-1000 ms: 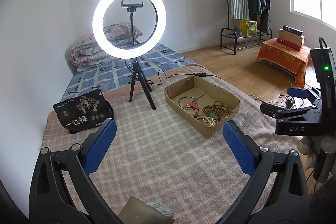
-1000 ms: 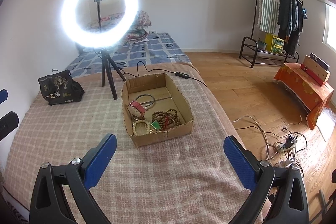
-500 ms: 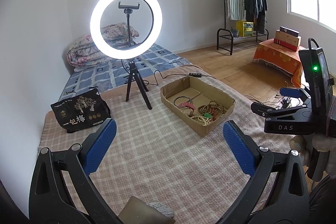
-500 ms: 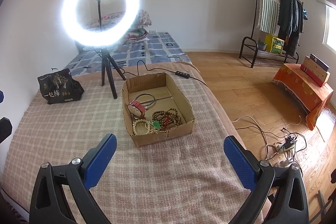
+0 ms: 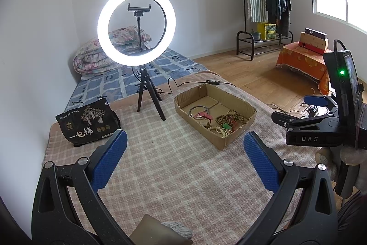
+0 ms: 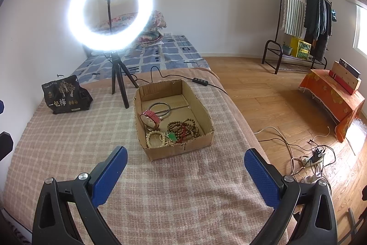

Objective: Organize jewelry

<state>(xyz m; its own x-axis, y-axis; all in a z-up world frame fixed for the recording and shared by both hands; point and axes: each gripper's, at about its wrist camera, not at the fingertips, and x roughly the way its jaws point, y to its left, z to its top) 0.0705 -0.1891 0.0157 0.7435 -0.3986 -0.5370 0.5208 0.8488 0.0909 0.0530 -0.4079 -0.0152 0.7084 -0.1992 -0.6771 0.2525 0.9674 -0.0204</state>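
Both hand-held grippers, left (image 5: 184,153) and right (image 6: 185,168), hover spread wide and empty above the checked blanket (image 6: 75,141), near the cardboard tray (image 6: 179,149) of bead bracelets (image 6: 183,128).

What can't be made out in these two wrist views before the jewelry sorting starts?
- Tangled brown bead strands in the shallow cardboard box: too small to count, both views.
- Box's near inner corner: hidden by its front wall, right view.
- Black snack bag: contents unseen, closed.
- Left gripper in the right view: cut off by the left edge.
- Right gripper: open, empty.
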